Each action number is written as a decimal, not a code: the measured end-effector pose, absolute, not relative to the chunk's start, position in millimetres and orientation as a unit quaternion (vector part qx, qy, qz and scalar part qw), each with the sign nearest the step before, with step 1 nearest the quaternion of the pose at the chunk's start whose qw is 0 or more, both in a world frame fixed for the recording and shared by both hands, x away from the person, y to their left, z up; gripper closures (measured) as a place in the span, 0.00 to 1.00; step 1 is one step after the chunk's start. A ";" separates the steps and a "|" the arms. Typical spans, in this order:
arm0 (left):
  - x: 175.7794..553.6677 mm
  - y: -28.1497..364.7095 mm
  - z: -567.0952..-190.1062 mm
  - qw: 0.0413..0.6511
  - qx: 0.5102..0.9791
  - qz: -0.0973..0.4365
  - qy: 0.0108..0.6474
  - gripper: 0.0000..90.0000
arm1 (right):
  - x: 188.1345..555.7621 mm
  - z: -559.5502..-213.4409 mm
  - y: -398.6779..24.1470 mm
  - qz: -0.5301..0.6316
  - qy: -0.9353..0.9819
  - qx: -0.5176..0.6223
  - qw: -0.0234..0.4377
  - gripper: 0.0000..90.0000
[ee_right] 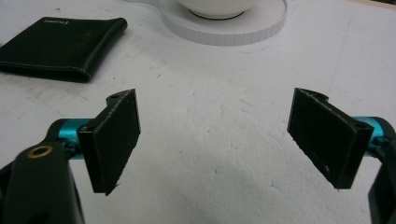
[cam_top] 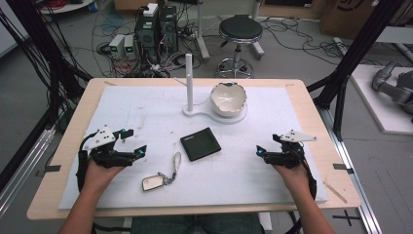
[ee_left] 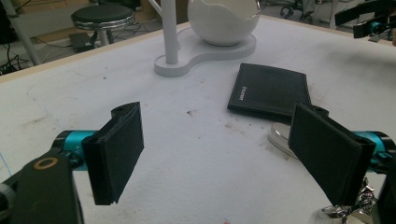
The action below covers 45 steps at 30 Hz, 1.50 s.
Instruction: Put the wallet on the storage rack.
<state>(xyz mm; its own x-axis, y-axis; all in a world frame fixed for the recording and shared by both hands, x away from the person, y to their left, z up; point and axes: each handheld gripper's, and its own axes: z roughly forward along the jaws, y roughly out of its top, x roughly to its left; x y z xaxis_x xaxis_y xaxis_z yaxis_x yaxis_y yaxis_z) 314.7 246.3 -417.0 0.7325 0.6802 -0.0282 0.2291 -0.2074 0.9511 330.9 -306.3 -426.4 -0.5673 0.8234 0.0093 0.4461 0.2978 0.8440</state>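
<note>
A white mat (cam_top: 146,112) covers most of my wooden table (cam_top: 68,146) across the middle of the high view. At upper centre of it stands a white stand (cam_top: 195,109) with an upright post, and a white bowl (cam_top: 228,99) with a jagged rim sits on its round end. Just below, at the centre of the frame, lies the black wallet (cam_top: 200,144), flat and closed. My left gripper (cam_top: 135,142) rests at the left of the frame, jaws spread wide with nothing between them; in the left gripper view the wallet (ee_left: 270,91) lies beyond them, right of centre. My right gripper (cam_top: 267,145) rests at the right, equally wide and empty. A key fob (cam_top: 155,183) on its strap lies lower left of the wallet, near my left gripper.
</note>
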 end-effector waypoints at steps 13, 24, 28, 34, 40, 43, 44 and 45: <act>313.2 245.7 -416.3 0.546 0.752 0.211 0.303 0.20 | 335.3 -423.4 -298.7 0.441 0.771 0.407 0.212 0.19; 309.0 248.6 -416.0 0.544 0.752 0.215 0.304 0.20 | 349.0 -424.2 -280.6 0.442 0.775 0.403 0.203 0.19; 305.3 253.1 -416.2 0.542 0.750 0.220 0.307 0.20 | 358.4 -425.8 -267.3 0.444 0.778 0.397 0.198 0.19; 298.3 258.8 -416.4 0.537 0.750 0.228 0.313 0.20 | 367.9 -428.4 -252.5 0.443 0.787 0.387 0.183 0.19; 291.2 264.0 -416.2 0.534 0.748 0.233 0.318 0.20 | 380.3 -426.9 -227.4 0.431 0.798 0.377 0.190 0.19; 288.3 266.8 -416.1 0.535 0.746 0.234 0.320 0.20 | 382.3 -424.4 -220.0 0.433 0.800 0.369 0.192 0.19; 287.7 267.9 -416.2 0.534 0.747 0.235 0.320 0.20 | 383.8 -423.1 -213.7 0.432 0.803 0.366 0.187 0.20; 286.8 269.8 -416.1 0.533 0.746 0.235 0.322 0.20 | 384.8 -423.4 -210.8 0.435 0.803 0.363 0.184 0.20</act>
